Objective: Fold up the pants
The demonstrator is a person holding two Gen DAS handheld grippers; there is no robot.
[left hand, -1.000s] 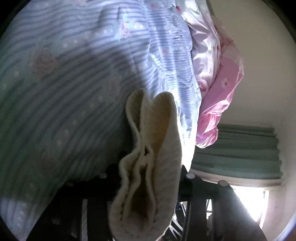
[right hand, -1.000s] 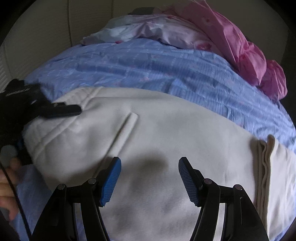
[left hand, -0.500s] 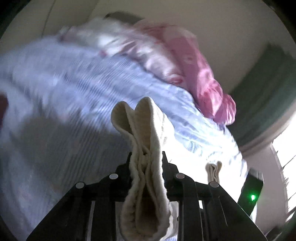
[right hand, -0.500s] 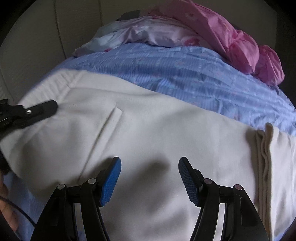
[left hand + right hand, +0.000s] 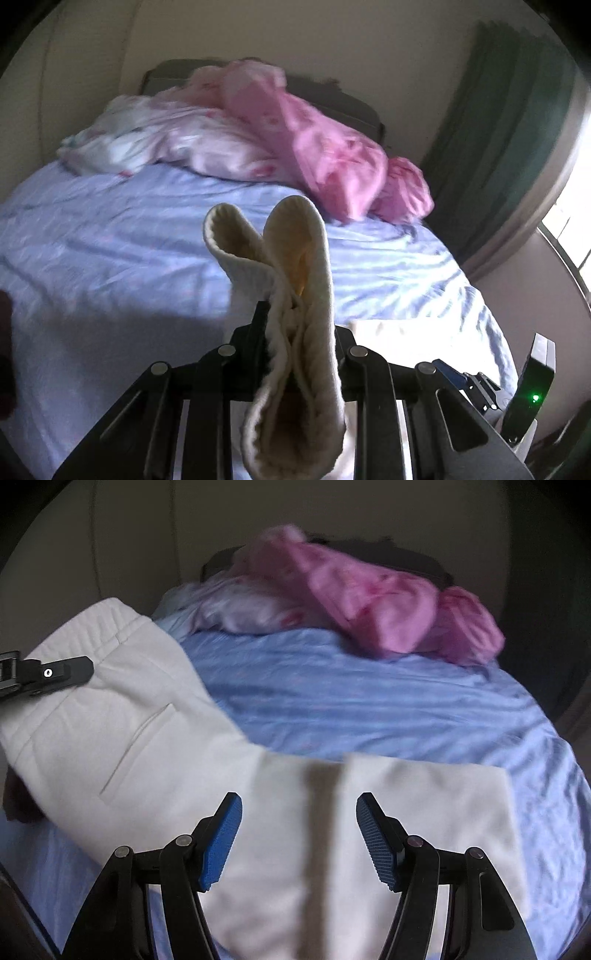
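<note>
Cream pants [image 5: 155, 738] lie on a blue striped bedsheet [image 5: 369, 701], waistband raised at the left, legs spread toward the right. My left gripper [image 5: 299, 325] is shut on the bunched ribbed waistband [image 5: 295, 258] and holds it off the bed; its black tip also shows in the right wrist view [image 5: 55, 672]. My right gripper [image 5: 299, 834] is open with blue pads [image 5: 221, 845], empty, hovering over the pants' middle, where a dark shadow band crosses the cloth.
A pink quilt [image 5: 325, 147] and a pale floral quilt [image 5: 166, 140] are heaped at the head of the bed. A green curtain [image 5: 517, 129] and a bright window [image 5: 569, 229] are at the right. A black device with a green light [image 5: 532, 395] is at the lower right.
My left gripper has lifted the waistband up and tilted back, so the whole bed shows. In the right wrist view the waist end has risen at the left and the pant legs now lie flat.
</note>
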